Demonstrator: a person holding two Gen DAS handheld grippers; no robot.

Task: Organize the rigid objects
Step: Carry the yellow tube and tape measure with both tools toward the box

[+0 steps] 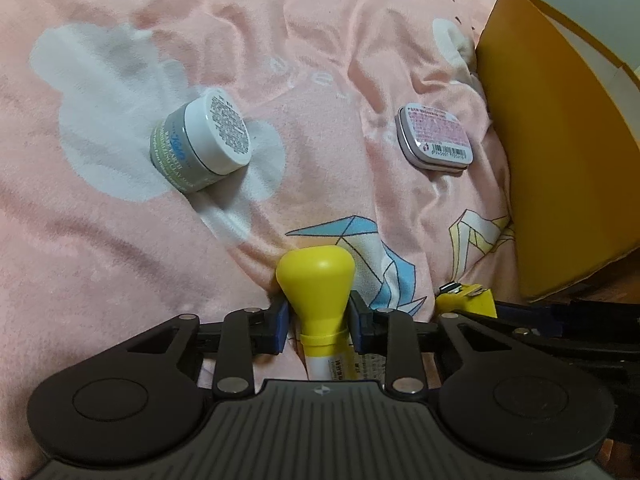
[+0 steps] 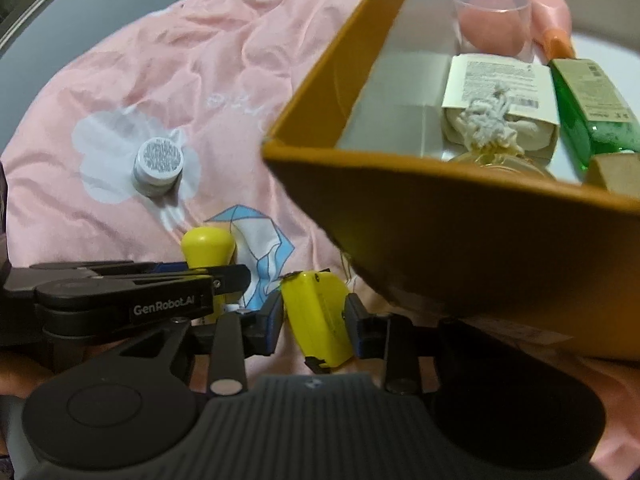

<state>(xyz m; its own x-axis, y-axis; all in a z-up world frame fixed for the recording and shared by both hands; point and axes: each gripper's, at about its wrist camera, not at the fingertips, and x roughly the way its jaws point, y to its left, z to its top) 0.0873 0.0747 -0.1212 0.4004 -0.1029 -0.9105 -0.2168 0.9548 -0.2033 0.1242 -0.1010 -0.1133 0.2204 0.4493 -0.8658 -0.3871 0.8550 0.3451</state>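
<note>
My left gripper (image 1: pixel 320 320) is shut on a white tube with a yellow cap (image 1: pixel 316 280), its blue pads pressed on the cap's narrow neck just above the pink blanket. The same cap (image 2: pixel 208 246) shows beside my right gripper (image 2: pixel 314 320). That gripper holds a small yellow tool (image 2: pixel 316 312) with metal bits at its tip, and both pads lie against its sides. In the left wrist view the yellow tool (image 1: pixel 468 300) sits just right of the tube. A white jar (image 1: pixel 208 140) and a flat pink tin (image 1: pixel 434 136) lie loose on the blanket.
An open orange cardboard box (image 2: pixel 440 220) stands close on the right, its wall (image 1: pixel 552 140) beside the tin. Inside are a clear cup with a pink sponge (image 2: pixel 492 16), a green bottle (image 2: pixel 592 108) and a labelled white bundle (image 2: pixel 500 92). The pink blanket (image 1: pixel 120 280) is wrinkled.
</note>
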